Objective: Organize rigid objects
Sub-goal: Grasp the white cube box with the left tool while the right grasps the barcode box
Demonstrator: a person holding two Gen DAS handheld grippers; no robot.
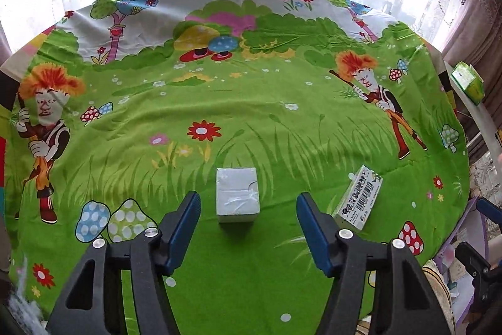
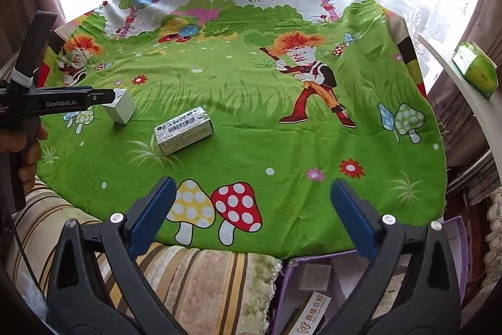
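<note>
A: What is seen from the left wrist?

B: The left tongs [image 1: 248,215] are held released above a worktop [image 1: 235,288] covered in a green cartoon cloth. A small white box [image 1: 237,195] stands upright between the blue pads [image 1: 185,228], with clear gaps on both sides; neither pad is touching it.

A: And the second box?

B: A longer printed carton [image 1: 359,200] is lying on its side at about three o'clock from the white box, just beyond the right-hand pad and apart from it.

A: How is this shown from the other wrist?

B: There the white box [image 2: 120,109] is found at ten o'clock, with the tip of the left tongs [image 2: 105,96] reaching it from the left edge, gripped by a hand [image 2: 31,153]. The carton [image 2: 185,129] lies near it, at four o'clock from the box, not touching.

A: The right tongs?

B: The right tongs [image 2: 252,209] are spread wide with nothing between them, held over the near edge of the cloth above two printed mushrooms. A green tissue pack [image 2: 477,72] is seen on a white ledge at two o'clock, well apart from the boxes.
</note>
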